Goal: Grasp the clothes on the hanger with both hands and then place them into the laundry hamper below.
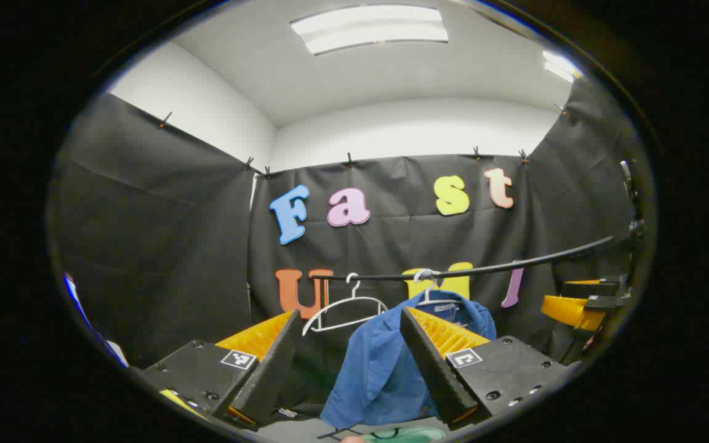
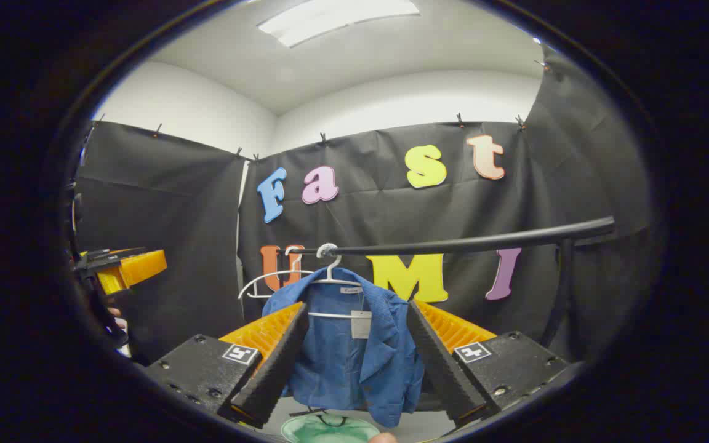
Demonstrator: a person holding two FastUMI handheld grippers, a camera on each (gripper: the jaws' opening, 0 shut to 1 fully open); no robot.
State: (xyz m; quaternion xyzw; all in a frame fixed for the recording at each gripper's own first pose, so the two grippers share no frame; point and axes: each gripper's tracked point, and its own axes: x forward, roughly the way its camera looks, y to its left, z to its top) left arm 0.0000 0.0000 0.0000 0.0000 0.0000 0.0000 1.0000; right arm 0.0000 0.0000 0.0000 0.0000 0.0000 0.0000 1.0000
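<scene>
Between the spread fingers of the right gripper (image 2: 354,351), without touching them, a blue fabric jacket (image 2: 354,344) hangs on a white wire hanger (image 2: 328,271) from a black rail (image 2: 471,245). The left gripper (image 1: 348,351), fingers also spread and empty, faces the jacket's side. Below lies a pale green hamper (image 2: 328,429).

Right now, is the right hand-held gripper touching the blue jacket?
Apart. The right gripper view shows the right hand-held gripper open, with the blue jacket hanging farther back on its hanger, neither finger pressing on it.
</scene>
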